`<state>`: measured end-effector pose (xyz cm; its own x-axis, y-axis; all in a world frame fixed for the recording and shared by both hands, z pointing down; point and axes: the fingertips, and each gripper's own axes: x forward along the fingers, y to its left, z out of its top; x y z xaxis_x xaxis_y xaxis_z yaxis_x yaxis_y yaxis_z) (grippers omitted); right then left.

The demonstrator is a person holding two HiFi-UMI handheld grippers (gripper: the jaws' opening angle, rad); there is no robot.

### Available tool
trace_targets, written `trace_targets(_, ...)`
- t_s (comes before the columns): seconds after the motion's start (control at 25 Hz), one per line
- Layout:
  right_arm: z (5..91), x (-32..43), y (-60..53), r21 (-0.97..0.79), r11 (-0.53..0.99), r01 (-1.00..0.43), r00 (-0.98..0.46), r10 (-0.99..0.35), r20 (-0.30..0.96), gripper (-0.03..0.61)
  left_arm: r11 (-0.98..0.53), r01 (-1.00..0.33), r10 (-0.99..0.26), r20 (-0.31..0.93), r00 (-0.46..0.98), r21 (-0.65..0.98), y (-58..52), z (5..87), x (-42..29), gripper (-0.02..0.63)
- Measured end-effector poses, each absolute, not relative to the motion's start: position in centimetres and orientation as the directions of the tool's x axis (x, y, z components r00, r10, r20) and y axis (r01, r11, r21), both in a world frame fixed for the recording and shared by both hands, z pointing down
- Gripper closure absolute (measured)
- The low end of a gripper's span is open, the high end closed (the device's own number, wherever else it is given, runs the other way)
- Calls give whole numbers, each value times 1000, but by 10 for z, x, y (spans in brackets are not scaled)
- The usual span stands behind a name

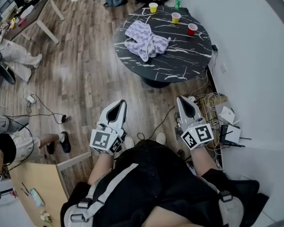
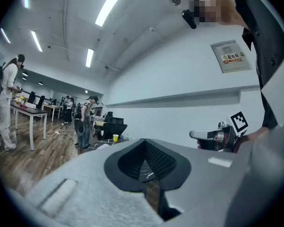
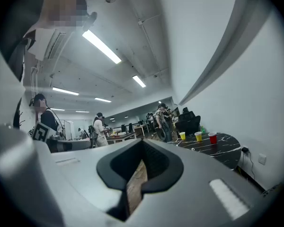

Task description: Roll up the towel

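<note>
Both grippers, L point(image 1: 117, 107) & R point(image 1: 183, 103), closed & empty, far from towel point(image 1: 144, 39) on table point(image 1: 189, 56); soft, limp, light, so prob grab near edge.

A floor point(image 1: 85, 74) of brown wooden planks is laid across the room. A round counter point(image 1: 184, 56), its dark top veined in white, is set on a dark central base close to a plain white wall point(image 1: 251, 41). At the foot of that wall a tangle of cables point(image 1: 209, 103) and some white boxes point(image 1: 229, 129) are gathered on the floor. A long desk point(image 1: 35, 18) on pale legs is placed at the far left, and the corner of a light wooden desk point(image 1: 35, 181) is shown at the near left. The ceiling point(image 2: 61, 27) is lit by long strip lights point(image 2: 111, 4). A small framed panel point(image 2: 231, 56) is mounted high on the wall, and black office chairs point(image 2: 114, 127) are seen in the distance.
</note>
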<state>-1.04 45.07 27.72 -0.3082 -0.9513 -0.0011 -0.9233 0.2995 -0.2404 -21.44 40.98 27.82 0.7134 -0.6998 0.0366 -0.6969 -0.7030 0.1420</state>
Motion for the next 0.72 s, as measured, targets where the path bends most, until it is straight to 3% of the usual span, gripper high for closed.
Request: trace_targets(0.72,261,19,452,-195,356,-914,-351,-934,-62,574,-702,-701,-707,-8,707,123,412,262,-173,606)
